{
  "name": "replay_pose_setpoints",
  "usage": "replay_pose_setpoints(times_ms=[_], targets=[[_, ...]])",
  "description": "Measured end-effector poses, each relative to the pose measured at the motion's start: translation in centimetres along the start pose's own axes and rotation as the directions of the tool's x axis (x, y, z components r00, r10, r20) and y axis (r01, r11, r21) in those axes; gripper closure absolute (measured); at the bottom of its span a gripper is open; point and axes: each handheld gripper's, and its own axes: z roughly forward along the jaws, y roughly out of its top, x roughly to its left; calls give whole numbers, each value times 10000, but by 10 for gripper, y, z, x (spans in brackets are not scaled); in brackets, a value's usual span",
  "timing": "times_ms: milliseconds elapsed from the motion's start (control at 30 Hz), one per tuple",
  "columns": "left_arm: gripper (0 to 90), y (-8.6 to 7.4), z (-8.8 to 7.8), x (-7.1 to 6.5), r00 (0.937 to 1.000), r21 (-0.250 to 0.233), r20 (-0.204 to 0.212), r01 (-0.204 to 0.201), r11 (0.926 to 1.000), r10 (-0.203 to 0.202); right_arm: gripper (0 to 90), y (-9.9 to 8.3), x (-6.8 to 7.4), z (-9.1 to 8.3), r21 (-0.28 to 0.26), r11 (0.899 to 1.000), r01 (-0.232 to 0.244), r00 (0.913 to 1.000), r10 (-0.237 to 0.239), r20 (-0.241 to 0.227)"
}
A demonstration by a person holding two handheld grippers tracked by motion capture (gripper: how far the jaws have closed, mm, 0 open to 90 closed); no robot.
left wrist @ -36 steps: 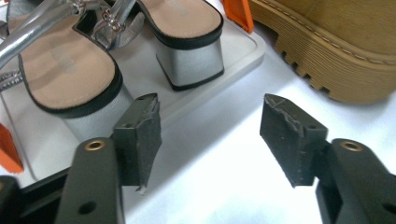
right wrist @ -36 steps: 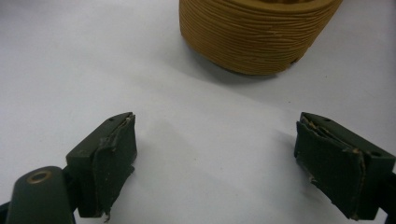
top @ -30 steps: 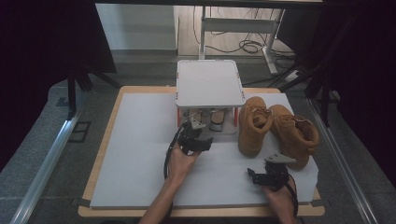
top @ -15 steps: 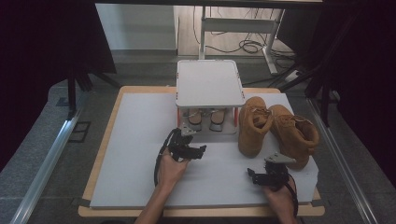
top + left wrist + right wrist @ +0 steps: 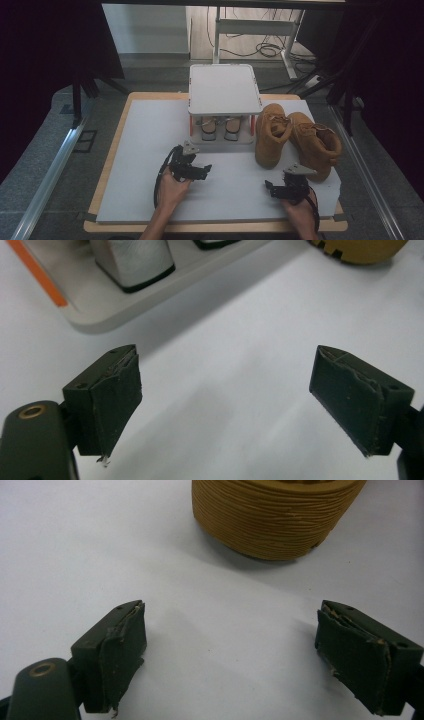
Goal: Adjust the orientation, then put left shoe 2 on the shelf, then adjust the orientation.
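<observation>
A white rack (image 5: 225, 90) with orange sides stands at the back middle of the white board (image 5: 145, 150). A pair of pale shoes (image 5: 220, 127) sits toes out on its lower shelf. Two tan boots (image 5: 272, 135) (image 5: 317, 145) stand to the right of it. My left gripper (image 5: 200, 170) hovers over the board in front of the rack; its jaws have just been opening and stand wide with nothing between them. In the left gripper view (image 5: 235, 400) one pale shoe toe (image 5: 135, 262) lies ahead. My right gripper (image 5: 274, 189) rests open and empty near the front edge. The right gripper view (image 5: 250, 655) faces a boot's ribbed sole (image 5: 275, 515).
The board lies on a wooden tabletop (image 5: 107, 175) with metal rails along both sides. Bare board stretches left of the rack and between the two grippers. Behind the table are desk legs and cables (image 5: 260, 47) on the floor.
My left gripper has drawn back from the rack's front toward the near edge and a little left, and its jaws have spread. The right gripper has stayed put.
</observation>
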Motion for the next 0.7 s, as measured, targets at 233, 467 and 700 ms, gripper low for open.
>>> replay_pose_setpoints(times_ms=[233,467,700], targets=[[130,-17,-10,5,10000,73,-55,-14,10000,14,131,0,0,0,0,10000,-10,10000,10,-9],[131,-35,-17,12,9997,198,-217,81,9998,-77,135,0,0,0,-2,10000,-30,10000,30,-24],[131,-51,-22,18,9995,316,-298,114,9994,-105,140,0,-1,0,-13,10000,-21,10000,21,-34]])
